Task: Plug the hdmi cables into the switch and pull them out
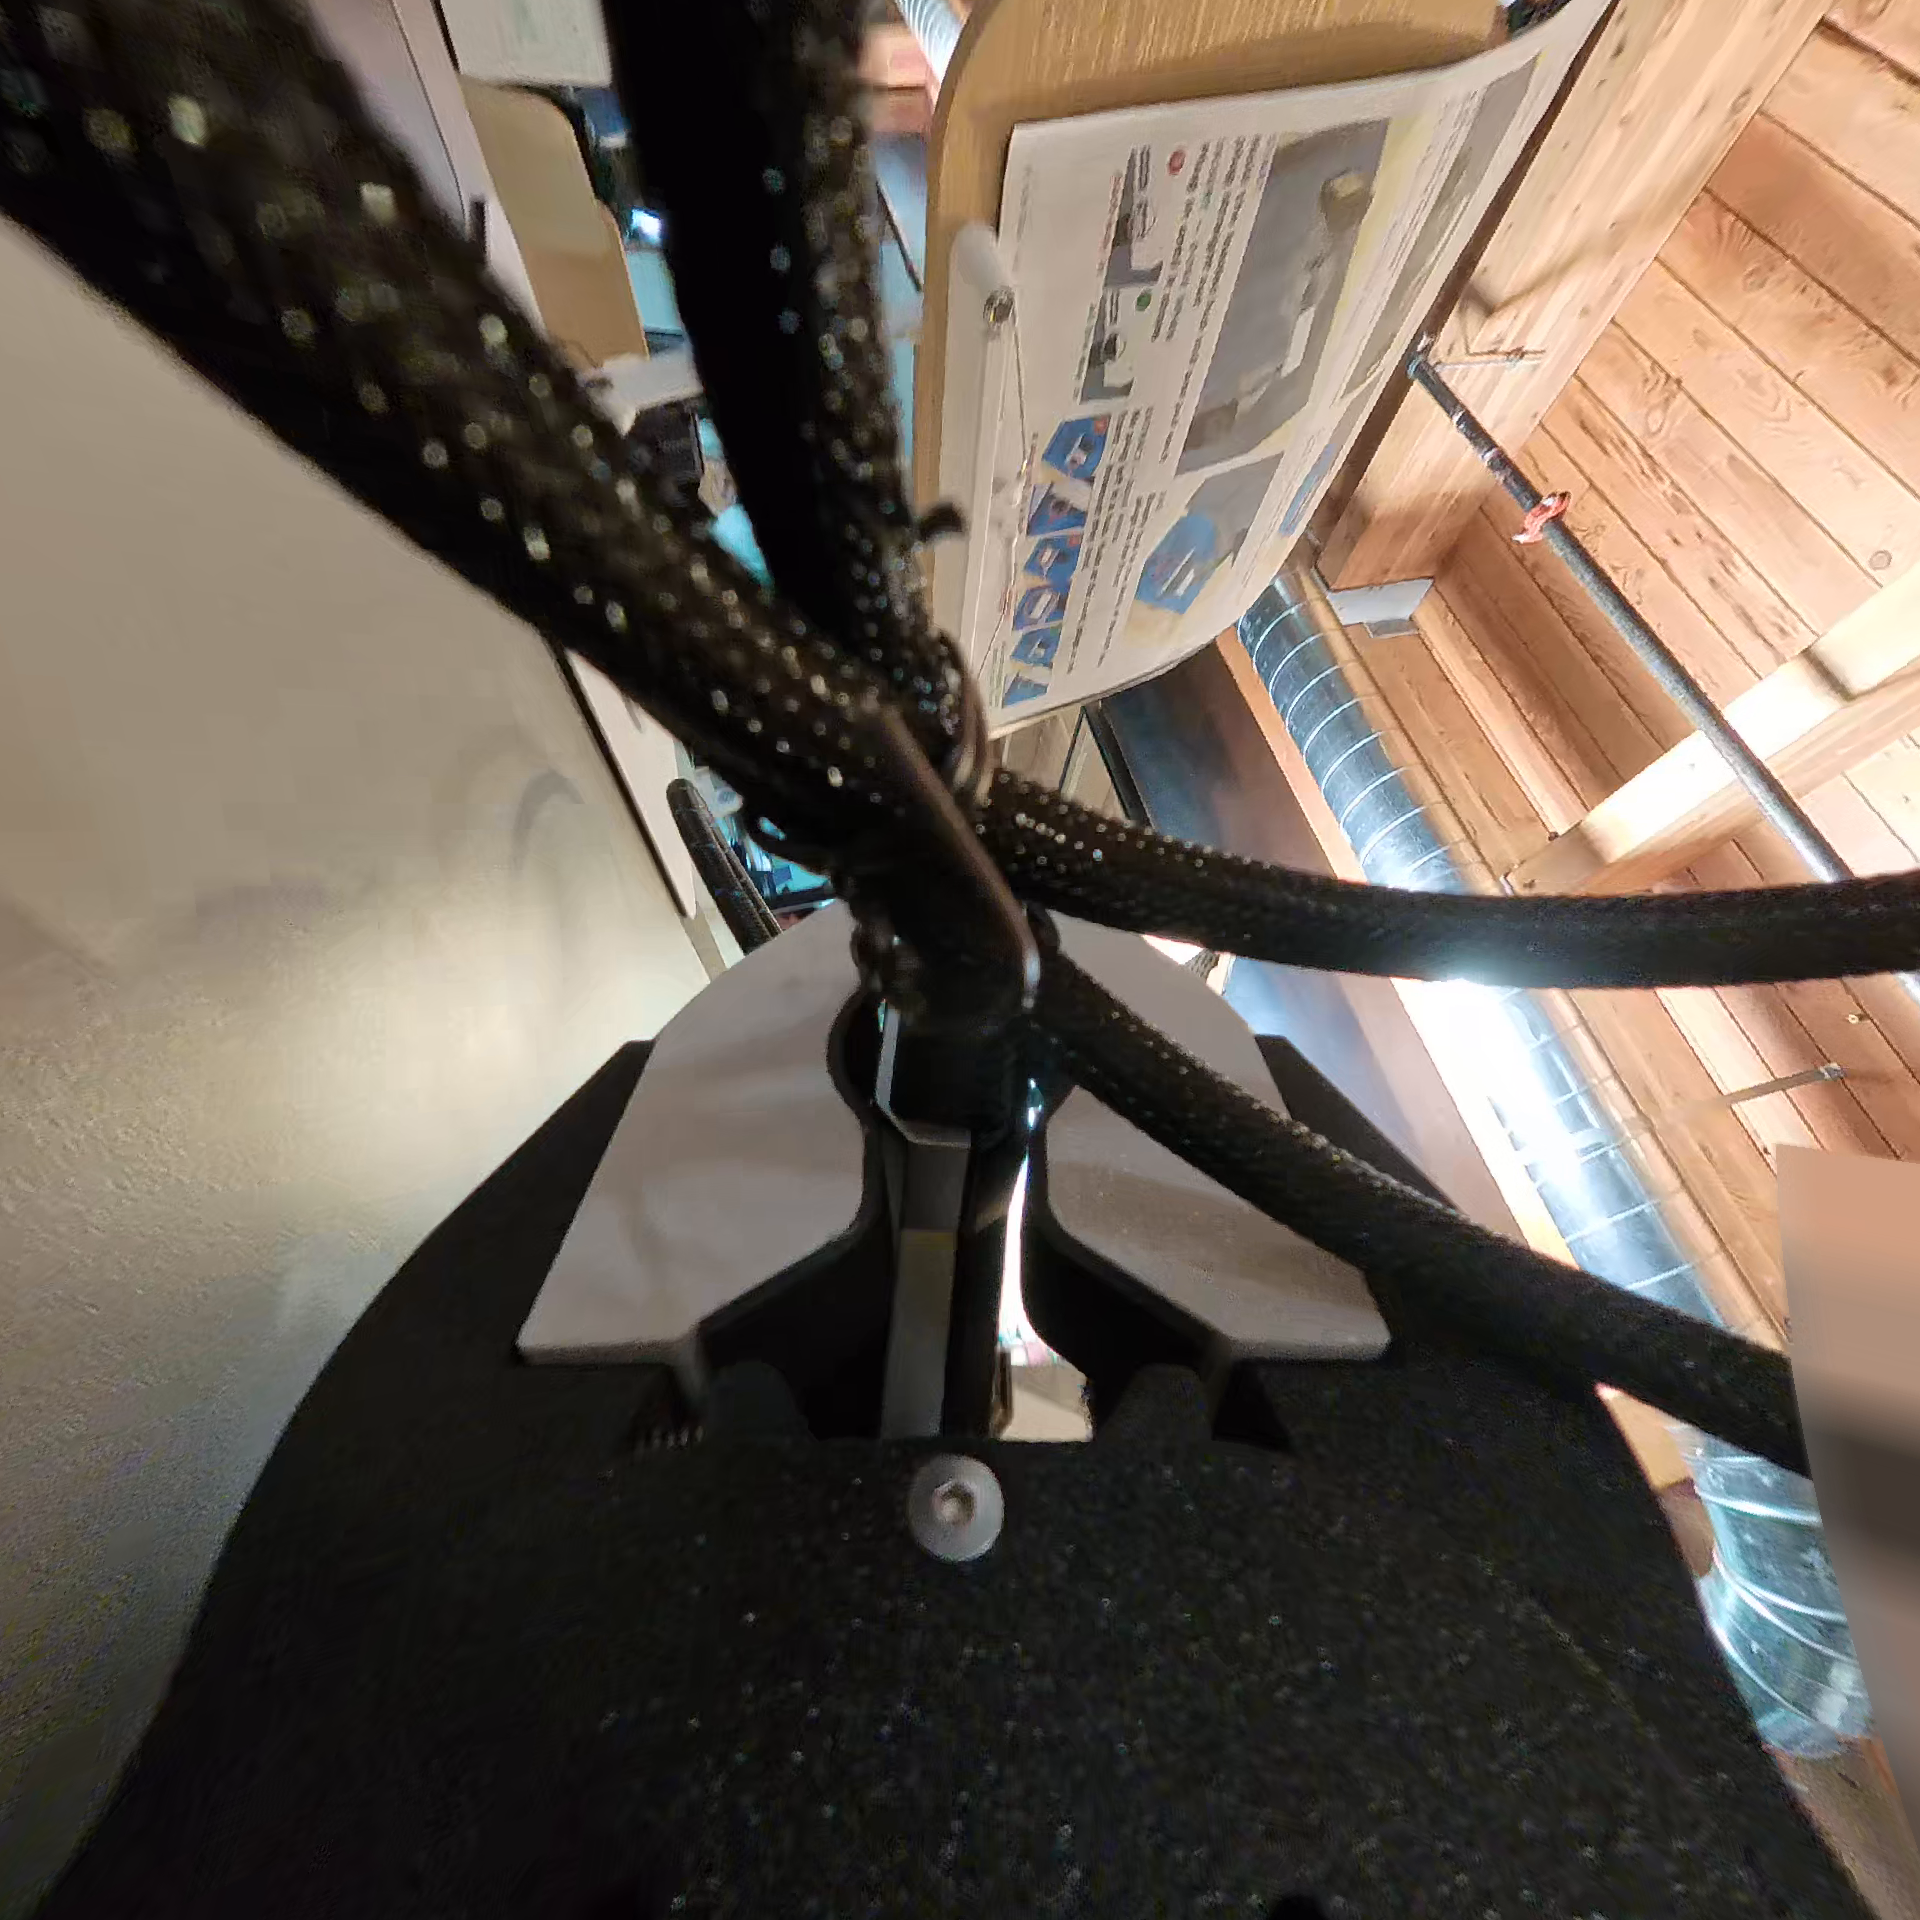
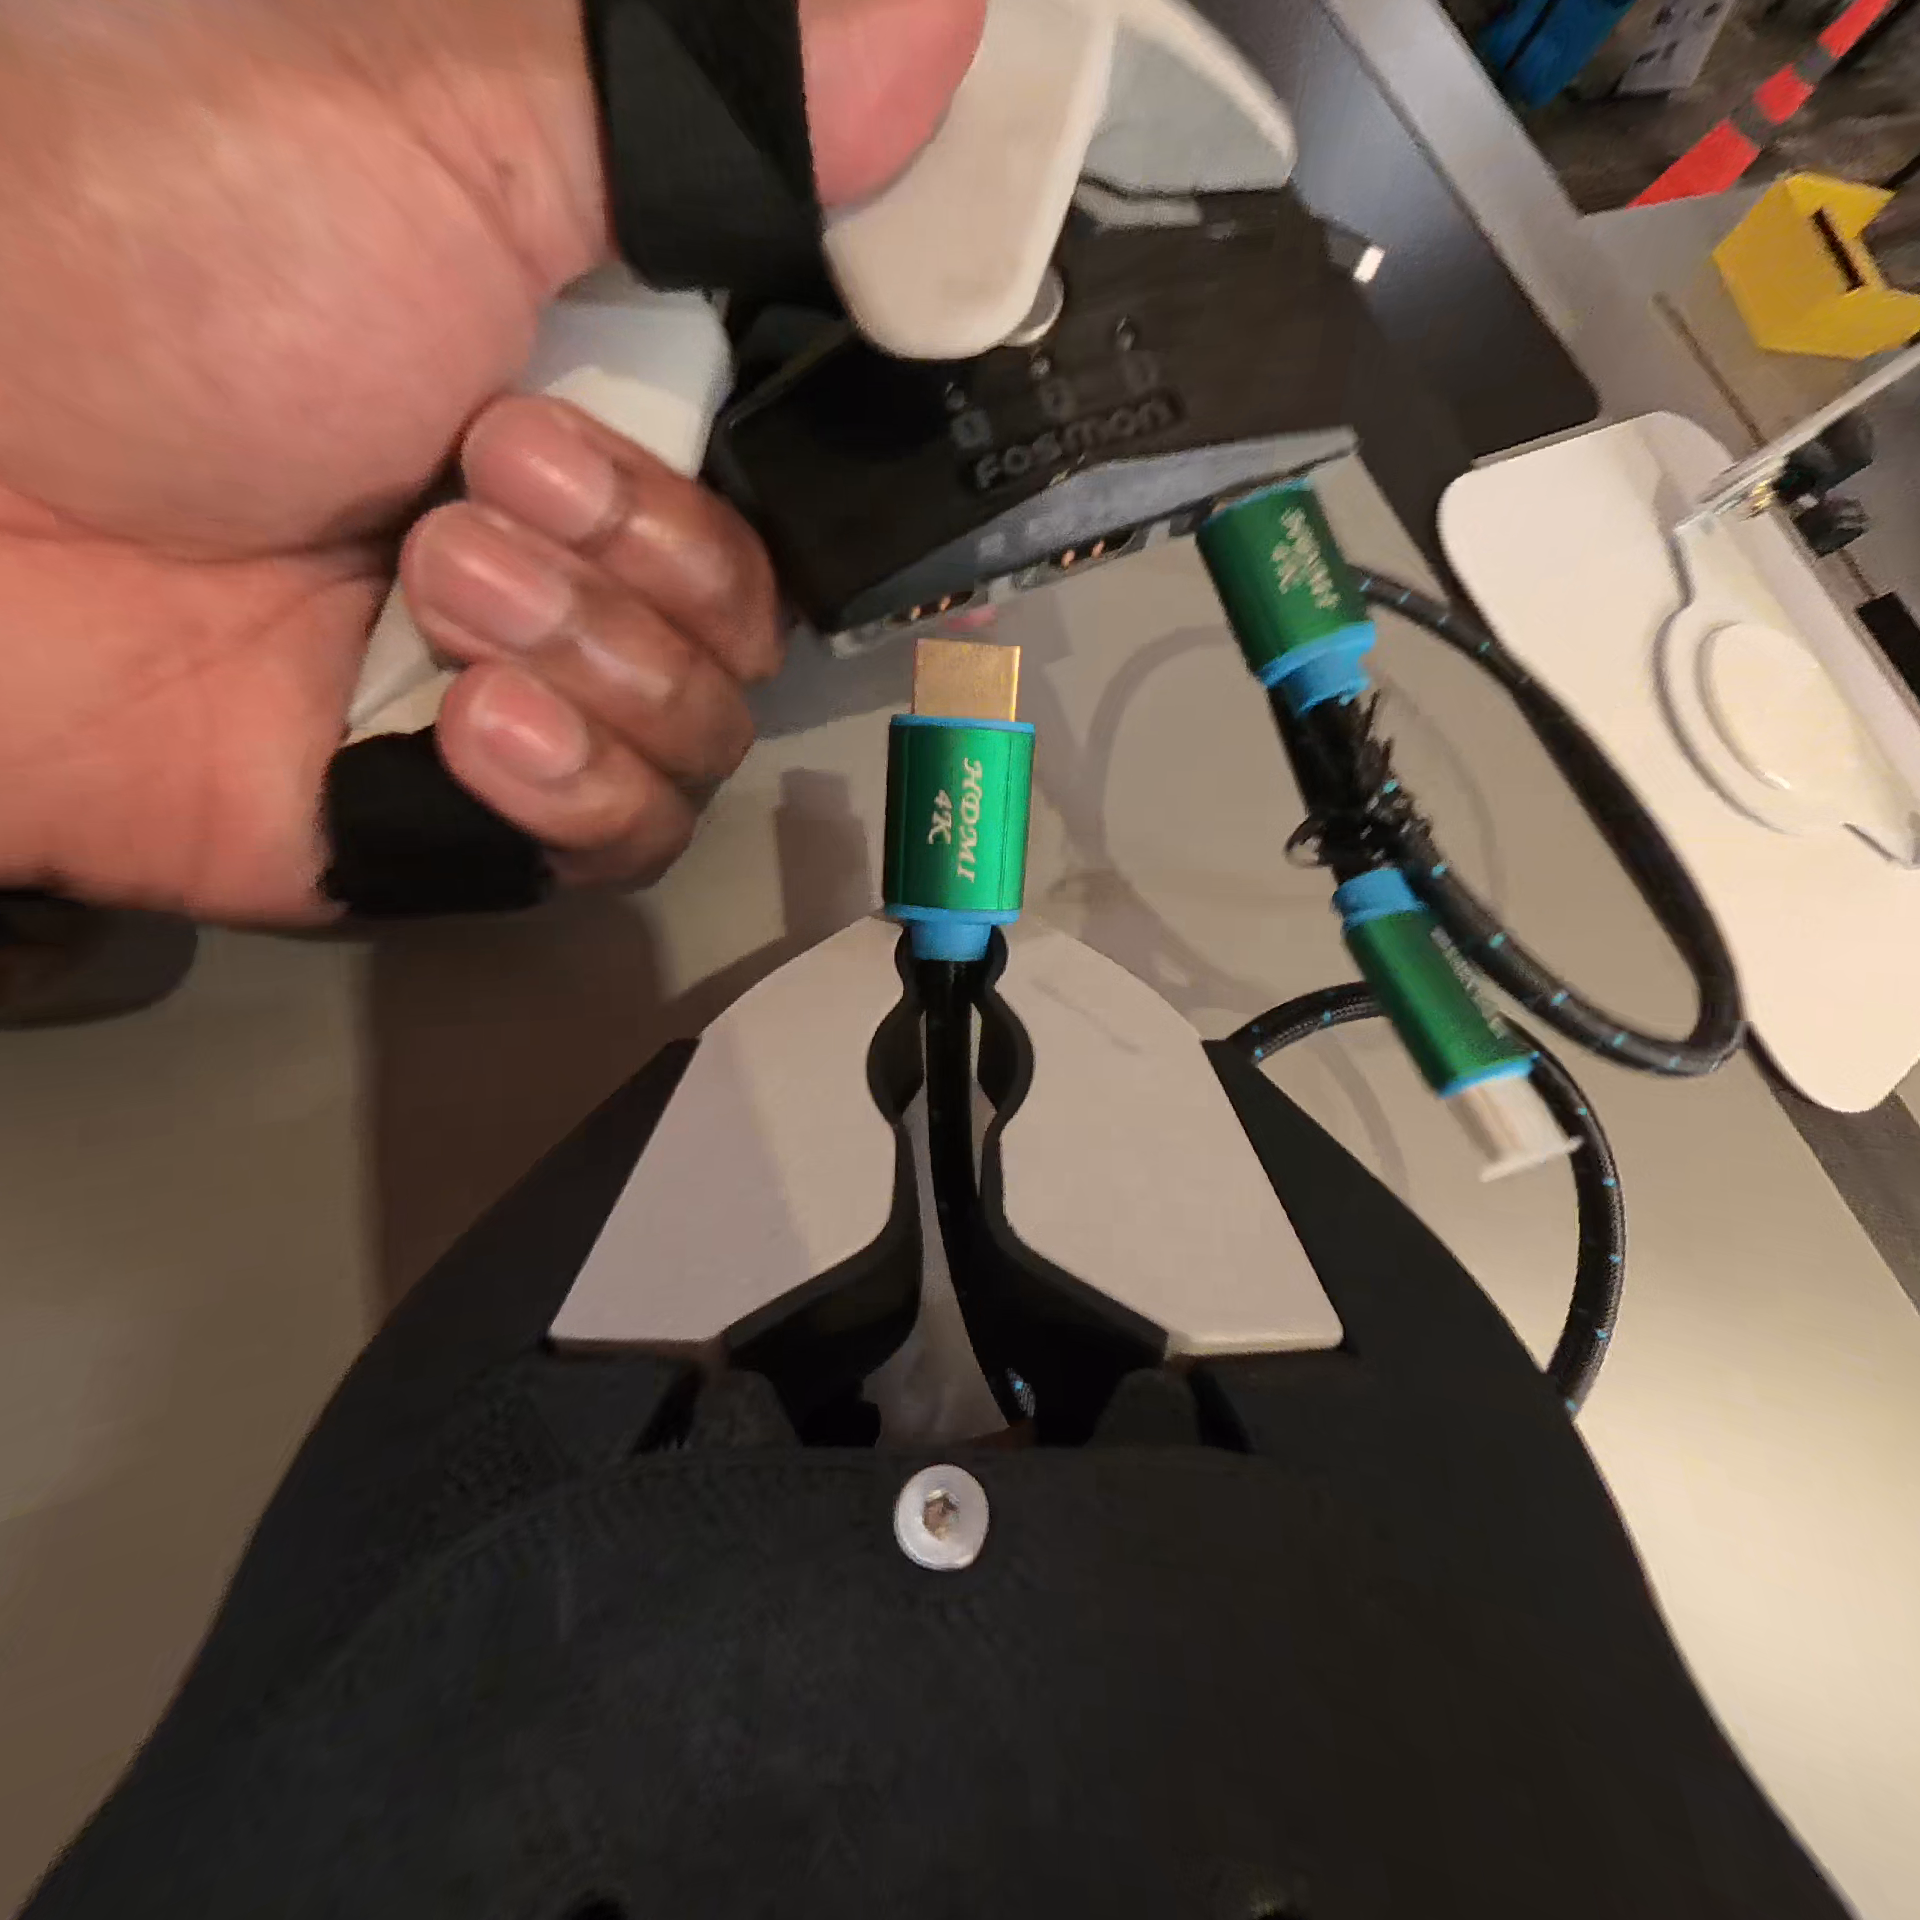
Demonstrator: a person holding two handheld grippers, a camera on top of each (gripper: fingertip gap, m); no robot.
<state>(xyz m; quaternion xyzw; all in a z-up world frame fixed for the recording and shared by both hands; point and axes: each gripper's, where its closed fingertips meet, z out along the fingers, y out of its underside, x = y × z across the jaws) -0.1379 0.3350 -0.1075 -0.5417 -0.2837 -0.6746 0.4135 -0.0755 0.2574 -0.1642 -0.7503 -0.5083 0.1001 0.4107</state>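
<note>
My right gripper (image 2: 951, 966) is shut on a black braided cable just behind its green plug (image 2: 958, 821). The plug's gold tip (image 2: 966, 681) points at the port face of a black switch box (image 2: 1039, 447) and stands just short of it. A hand (image 2: 312, 416) holds the left gripper, whose white fingers (image 2: 935, 260) clamp that box. In the left wrist view my left gripper (image 1: 951, 997) points up and is shut on the box (image 1: 961, 862), seen edge-on among black braided cables (image 1: 1455, 925). A second green plug (image 2: 1288, 592) sits in the box.
A third green plug (image 2: 1434, 997) hangs loose on its cable at the right. A white holder plate (image 2: 1610, 727) and a yellow block (image 2: 1829, 270) lie on the beige table (image 2: 312, 1195). The left wrist view shows a wooden ceiling (image 1: 1714, 416), a metal duct (image 1: 1351, 748) and a printed sheet (image 1: 1195, 364). Left tips to right tips: about 12 cm.
</note>
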